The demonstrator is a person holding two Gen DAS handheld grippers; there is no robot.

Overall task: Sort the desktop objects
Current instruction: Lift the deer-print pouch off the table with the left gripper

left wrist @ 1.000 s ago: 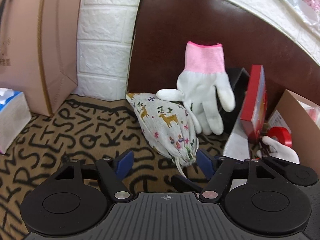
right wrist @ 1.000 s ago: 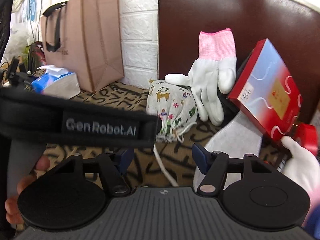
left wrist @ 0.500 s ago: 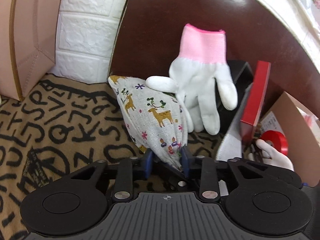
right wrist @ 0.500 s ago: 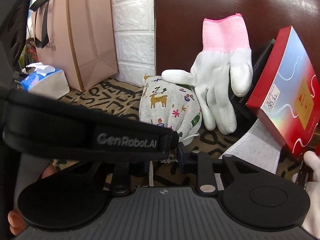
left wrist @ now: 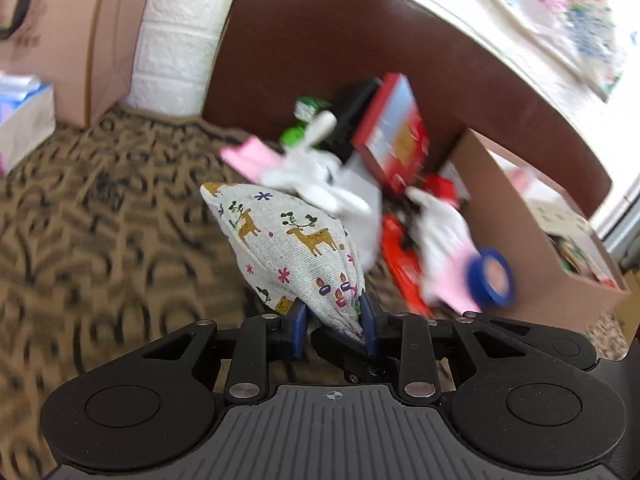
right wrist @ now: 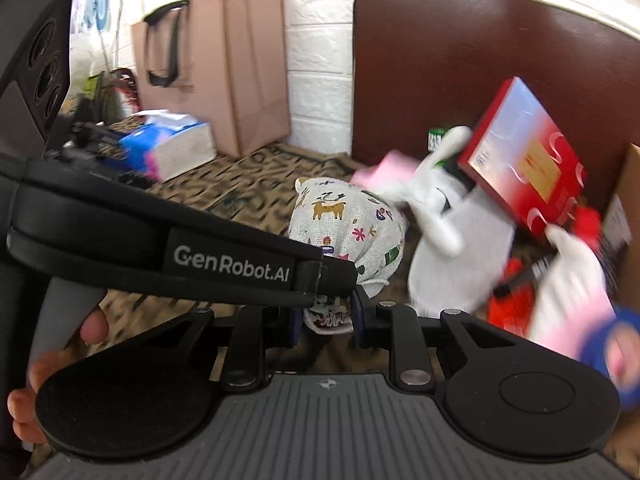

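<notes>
A grey cloth pouch (left wrist: 288,248) printed with deer and flowers is lifted off the patterned tablecloth. My left gripper (left wrist: 334,324) is shut on its gathered neck, blue pads pressing from both sides. In the right wrist view the same pouch (right wrist: 344,220) shows, and my right gripper (right wrist: 326,320) is shut on the bunched cloth at its mouth. The black strap of the left unit (right wrist: 228,268) crosses in front, hiding part of the pouch.
Behind the pouch lies a heap: a white glove with pink cuff (left wrist: 312,176), a red box (left wrist: 396,136), a second white glove (left wrist: 440,232) and a blue tape roll (left wrist: 492,276). A cardboard box (left wrist: 532,240) stands right; a paper bag (right wrist: 232,64) and tissue pack (right wrist: 172,144) left.
Both grippers have closed on the pouch's neck and drawn it back from the heap. The glove that leaned upright on the brown board has toppled. A blue tape roll has come into view.
</notes>
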